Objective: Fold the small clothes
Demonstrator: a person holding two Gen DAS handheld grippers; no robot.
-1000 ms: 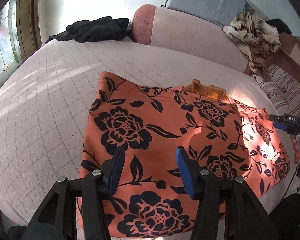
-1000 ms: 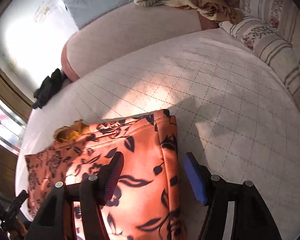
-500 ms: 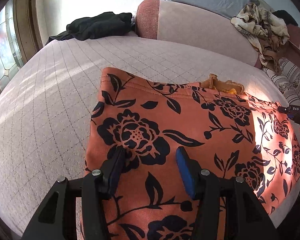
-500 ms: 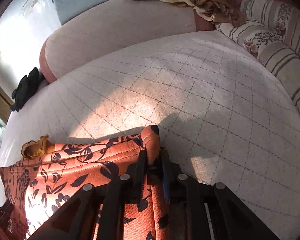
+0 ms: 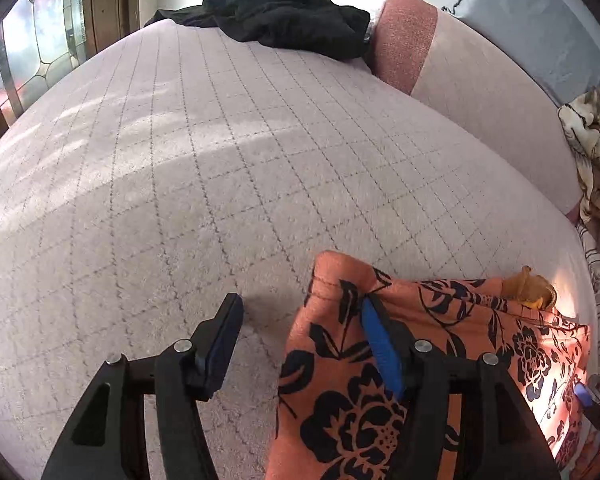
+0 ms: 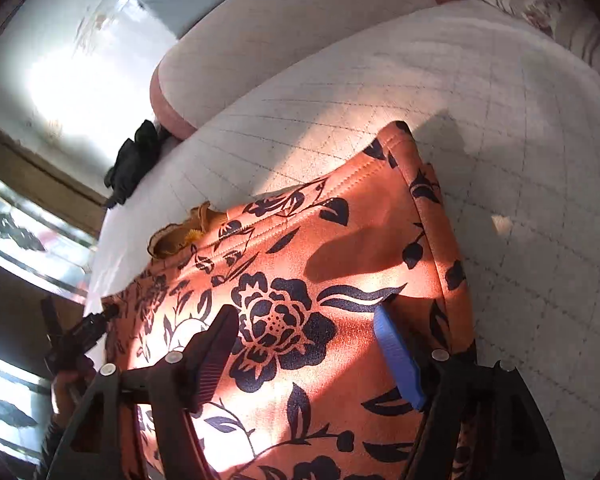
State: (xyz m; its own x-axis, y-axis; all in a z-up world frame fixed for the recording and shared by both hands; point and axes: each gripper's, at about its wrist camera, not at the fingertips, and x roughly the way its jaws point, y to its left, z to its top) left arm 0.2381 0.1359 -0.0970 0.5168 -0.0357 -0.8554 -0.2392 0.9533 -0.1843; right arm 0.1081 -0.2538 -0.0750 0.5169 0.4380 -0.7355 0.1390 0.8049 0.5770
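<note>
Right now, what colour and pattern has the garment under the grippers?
Orange with black flowers and leaves: the garment shows best in the right wrist view.

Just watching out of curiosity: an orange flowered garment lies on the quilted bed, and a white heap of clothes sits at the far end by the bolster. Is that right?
Not quite. The heap by the bolster is black, not white; the left wrist view shows it clearly. The rest holds: the orange flowered garment lies on the quilted bed.
</note>
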